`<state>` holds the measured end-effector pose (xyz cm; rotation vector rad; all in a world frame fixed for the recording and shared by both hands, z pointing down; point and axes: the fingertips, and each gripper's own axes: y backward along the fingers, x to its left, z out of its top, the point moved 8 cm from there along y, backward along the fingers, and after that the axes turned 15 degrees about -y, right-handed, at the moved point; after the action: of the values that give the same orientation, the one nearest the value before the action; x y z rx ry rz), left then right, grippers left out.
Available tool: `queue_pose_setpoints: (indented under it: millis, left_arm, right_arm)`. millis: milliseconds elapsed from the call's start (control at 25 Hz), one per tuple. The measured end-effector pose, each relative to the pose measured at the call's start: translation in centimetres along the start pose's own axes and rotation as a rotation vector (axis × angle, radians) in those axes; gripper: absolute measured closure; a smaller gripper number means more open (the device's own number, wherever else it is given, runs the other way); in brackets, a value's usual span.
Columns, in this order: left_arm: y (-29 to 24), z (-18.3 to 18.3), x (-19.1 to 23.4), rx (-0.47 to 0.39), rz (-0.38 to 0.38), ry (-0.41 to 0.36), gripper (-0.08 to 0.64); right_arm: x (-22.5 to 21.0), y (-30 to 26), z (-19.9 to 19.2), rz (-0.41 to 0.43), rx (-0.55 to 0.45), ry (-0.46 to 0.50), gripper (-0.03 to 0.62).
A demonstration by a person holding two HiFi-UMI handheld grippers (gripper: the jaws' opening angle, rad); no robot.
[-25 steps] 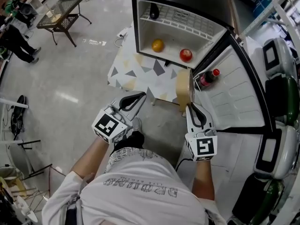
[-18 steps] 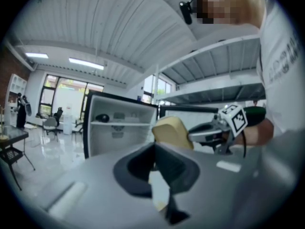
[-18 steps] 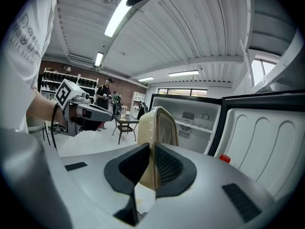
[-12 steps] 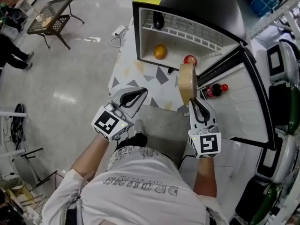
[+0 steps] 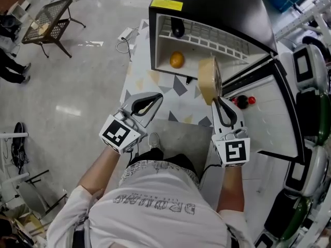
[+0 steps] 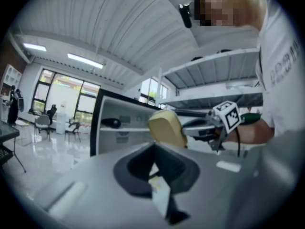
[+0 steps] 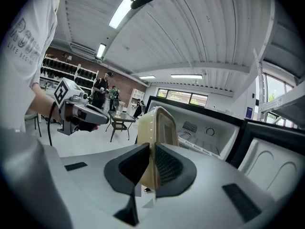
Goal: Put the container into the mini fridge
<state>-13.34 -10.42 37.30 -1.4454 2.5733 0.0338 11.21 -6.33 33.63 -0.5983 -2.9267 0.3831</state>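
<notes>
The black mini fridge [image 5: 217, 6] stands open, its white inside holding an orange [image 5: 177, 60] and a dark object [image 5: 177, 29] on the upper shelf. My right gripper [image 5: 221, 103] is shut on a beige lidded container [image 5: 209, 79], held on edge just in front of the fridge opening. In the right gripper view the container [image 7: 159, 125] rises between the pads of the right gripper [image 7: 153, 149], with the fridge interior [image 7: 205, 128] behind. My left gripper [image 5: 153, 100] hangs shut and empty over the floor mat, left of the container [image 6: 167, 127].
The fridge door [image 5: 269, 112] swings open to the right, with a red-capped bottle [image 5: 243, 101] in its rack. A patterned mat [image 5: 155, 84] lies under the fridge. A power strip [image 5: 126, 33] and wire table [image 5: 49, 17] sit at left, padded equipment [image 5: 305, 66] at right.
My right gripper has carried the container forward and up to the fridge opening, and it now hides the red apple. The left gripper stayed roughly in place.
</notes>
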Motion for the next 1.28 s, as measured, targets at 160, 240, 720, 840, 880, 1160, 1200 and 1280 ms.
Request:
queue_pose_setpoints:
  millis: [160,240,720,840,880,1160,1200,1280]
  left_arm:
    - [-0.3,0.2,0.7,-0.012,-0.007,-0.003,0.552]
    - [-0.6,0.3,1.0,-0.019,-0.014,-0.005,0.552]
    - [-3.2,1.3,2.7,-0.057,0.028,0.005,0.552]
    - [-3.8,1.5,2.8,-0.066,0.035,0.008,0.552]
    - [-3.9,1.6,2.8,-0.068,0.037,0.011,0.552]
    - [-4.5,1.3,3.3,-0.083,0.056,0.027,0.552]
    - [-4.5,1.3,3.4,-0.085,0.058,0.028,0.552]
    - [-4.5,1.2,3.5,-0.088,0.062,0.03,0.552]
  right_arm:
    - [-0.5,-1.1,0.9,-0.005,-0.006,0.033,0.558]
    - [-0.9,-1.6,1.4,-0.007,-0.009,0.051,0.558]
    - [-2.9,-4.9,4.6,0.03,0.055,0.304,0.558]
    - [-3.3,-5.5,5.0,0.034,0.093,0.37,0.558]
    - [-3.4,-5.6,5.2,0.036,0.103,0.388,0.558]
    - [-4.2,-6.8,6.0,0.055,0.148,0.474,0.558]
    - [-4.3,-6.9,6.2,0.059,0.148,0.48,0.558]
    - [-4.3,-7.1,6.6,0.062,0.157,0.493,0.558]
